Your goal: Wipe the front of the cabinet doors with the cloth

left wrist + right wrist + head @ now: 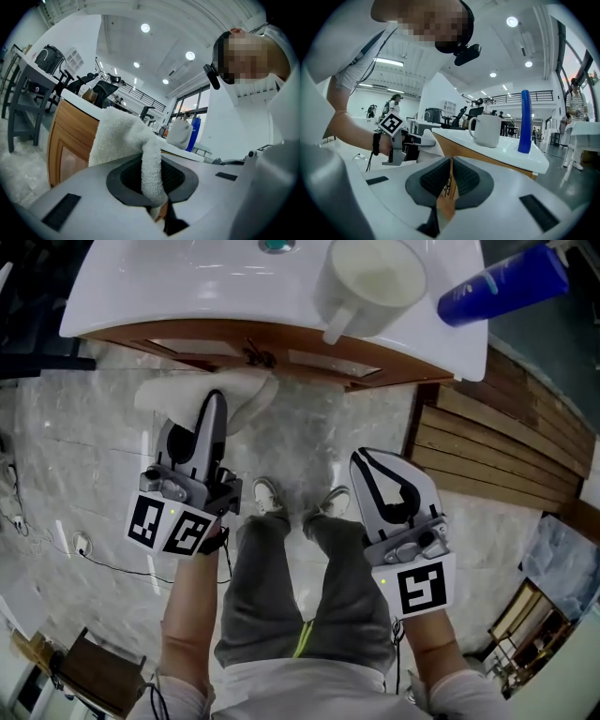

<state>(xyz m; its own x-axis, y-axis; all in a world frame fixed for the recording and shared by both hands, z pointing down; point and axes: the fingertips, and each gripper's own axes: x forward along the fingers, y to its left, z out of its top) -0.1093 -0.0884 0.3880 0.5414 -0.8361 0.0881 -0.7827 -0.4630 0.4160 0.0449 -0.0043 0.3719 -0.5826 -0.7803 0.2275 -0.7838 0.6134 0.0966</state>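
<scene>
Left gripper view: left claw [155,187] clamps the cloth [119,138], with the cabinet doors [70,140] just ahead of it; contact unclear. Right claw [450,183] is closed and empty. Wiping is seemingly starting: next, press the cloth flat and sweep across.

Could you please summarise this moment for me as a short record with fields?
left gripper: shut on the white cloth, which bunches up past the jaws
right gripper: shut, nothing between the jaws, held further back from the cabinet than the left
cloth position: in front of the wooden cabinet doors, just below the countertop edge; contact cannot be told
countertop: white, carrying a white mug and a blue bottle
</scene>
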